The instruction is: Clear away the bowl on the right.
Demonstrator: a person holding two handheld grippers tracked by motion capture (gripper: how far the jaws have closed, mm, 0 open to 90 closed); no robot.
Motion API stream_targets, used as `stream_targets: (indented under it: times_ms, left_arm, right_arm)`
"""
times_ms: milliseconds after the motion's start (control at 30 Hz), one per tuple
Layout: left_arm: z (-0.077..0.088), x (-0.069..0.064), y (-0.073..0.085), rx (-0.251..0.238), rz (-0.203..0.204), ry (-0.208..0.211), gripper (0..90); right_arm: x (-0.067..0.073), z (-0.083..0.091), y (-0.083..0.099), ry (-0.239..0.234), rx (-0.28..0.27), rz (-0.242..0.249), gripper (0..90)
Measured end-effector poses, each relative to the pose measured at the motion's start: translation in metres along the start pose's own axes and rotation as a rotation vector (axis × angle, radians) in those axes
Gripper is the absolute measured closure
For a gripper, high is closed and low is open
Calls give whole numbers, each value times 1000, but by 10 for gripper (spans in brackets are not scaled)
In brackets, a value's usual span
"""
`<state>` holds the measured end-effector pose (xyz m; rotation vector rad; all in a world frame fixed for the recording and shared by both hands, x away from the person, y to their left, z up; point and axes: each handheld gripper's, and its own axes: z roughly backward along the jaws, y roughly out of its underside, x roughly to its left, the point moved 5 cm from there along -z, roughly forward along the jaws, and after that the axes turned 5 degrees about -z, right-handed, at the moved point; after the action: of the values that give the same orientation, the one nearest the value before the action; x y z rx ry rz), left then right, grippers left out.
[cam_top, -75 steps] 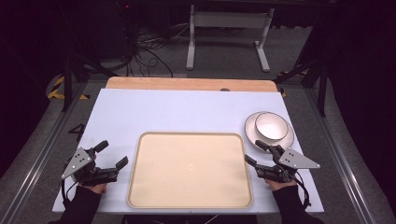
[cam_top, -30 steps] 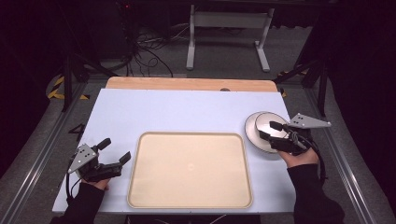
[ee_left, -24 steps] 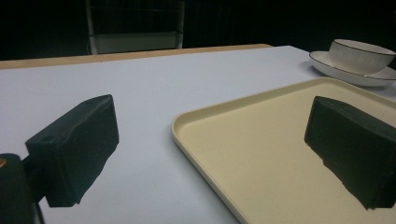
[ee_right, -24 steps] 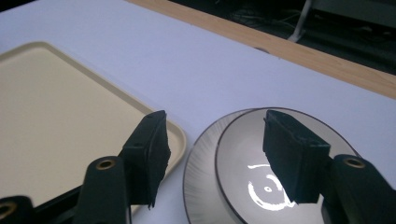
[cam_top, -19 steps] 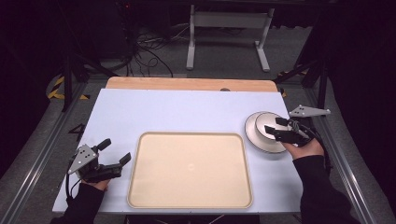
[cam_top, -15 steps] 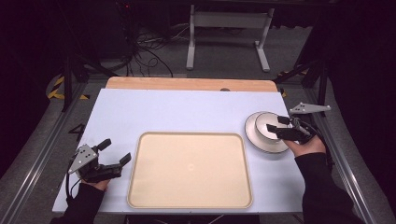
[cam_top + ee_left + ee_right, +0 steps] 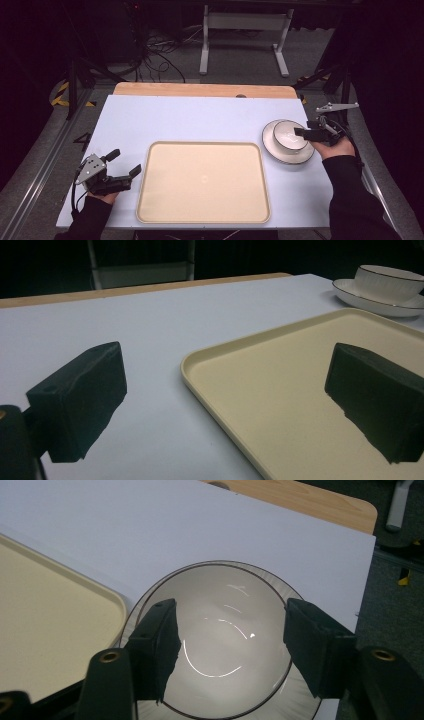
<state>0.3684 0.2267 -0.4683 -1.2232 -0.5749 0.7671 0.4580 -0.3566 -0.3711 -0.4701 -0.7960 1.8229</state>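
Rectangular beige plastic tray (image 7: 203, 187) at lower centre; white ceramic bowl (image 7: 289, 135) on white saucer (image 7: 274, 149), right of tray.

The saucer (image 7: 300, 707) — mostly hidden beneath the bowl (image 7: 220, 640) — runs off-frame.

— Where is the bowl (image 7: 290, 135)?
— It stands upright on a white saucer (image 7: 276, 150), at the right side of the tabletop (image 7: 200, 120), just beside the beige tray (image 7: 202, 182).
— And its look?
— White, glossy, thin dark rim, empty.
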Motion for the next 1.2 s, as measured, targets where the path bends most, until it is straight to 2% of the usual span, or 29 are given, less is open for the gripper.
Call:
stream_targets:
  times_ms: [200,233,267,300,433,900,1200]
  left_arm:
    - [0,0,0,18,-10,-15,42]
    - [0,0,0,18,-10,-17,41]
    - [0,0,0,18,-10,-17,41]
    - [0,0,0,16,-5,-18,41]
    - [0,0,0,16,-5,-16,41]
    - [0,0,0,26,-10,-11,40]
    - [0,-1,0,25,-11,-10,40]
  right_arm:
    - [-10,-5,-1,32,14,-43,373]
    - [-16,-8,0,53,35,-58,374]
    - [-16,-8,0,53,35,-58,374]
    - [-20,-12,0,65,63,-80,377]
    - [-28,-18,1,71,91,-115,380]
    - [-38,-37,7,80,194,-160,426]
    - [-39,-49,6,83,288,-180,487]
